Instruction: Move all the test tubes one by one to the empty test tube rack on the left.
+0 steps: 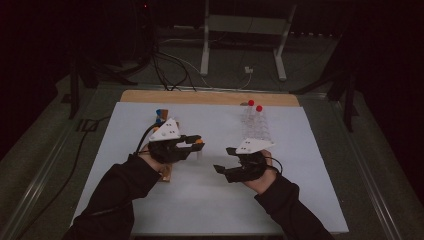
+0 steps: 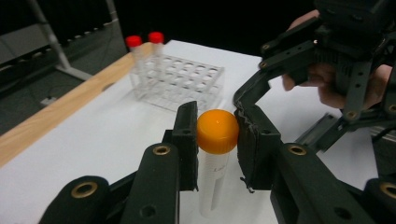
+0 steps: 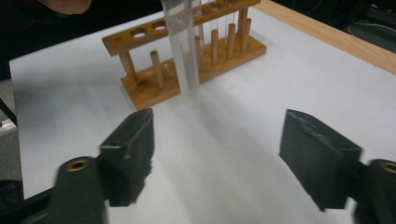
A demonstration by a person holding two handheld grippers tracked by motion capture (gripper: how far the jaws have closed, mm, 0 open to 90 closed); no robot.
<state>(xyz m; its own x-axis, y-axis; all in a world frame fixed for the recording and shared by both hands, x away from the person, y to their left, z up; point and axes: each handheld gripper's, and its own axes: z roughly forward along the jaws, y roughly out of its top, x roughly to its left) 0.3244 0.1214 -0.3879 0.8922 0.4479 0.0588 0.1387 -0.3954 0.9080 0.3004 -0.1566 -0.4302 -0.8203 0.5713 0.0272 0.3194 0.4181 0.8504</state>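
Note:
My left gripper [image 1: 197, 142] is shut on a clear tube with an orange cap [image 2: 217, 131], pinched just at the cap and held upright above the white sheet [image 1: 210, 200]. In the right gripper view the tube's clear body [image 3: 182, 51] hangs in front of a wooden tube rack [image 3: 140, 88], its lower end a little above the sheet. My right gripper [image 1: 223, 160] stands open to the right of the tube, with nothing between its jaws [image 3: 219, 158]. The wooden rack [image 1: 161, 119] lies under and behind my left hand.
A clear plastic rack [image 1: 256, 129] stands at the back right of the sheet with two red-capped tubes [image 1: 251, 103] in its far end. The table's wooden edge [image 1: 210, 97] runs behind it. A metal stand and cables are on the floor beyond.

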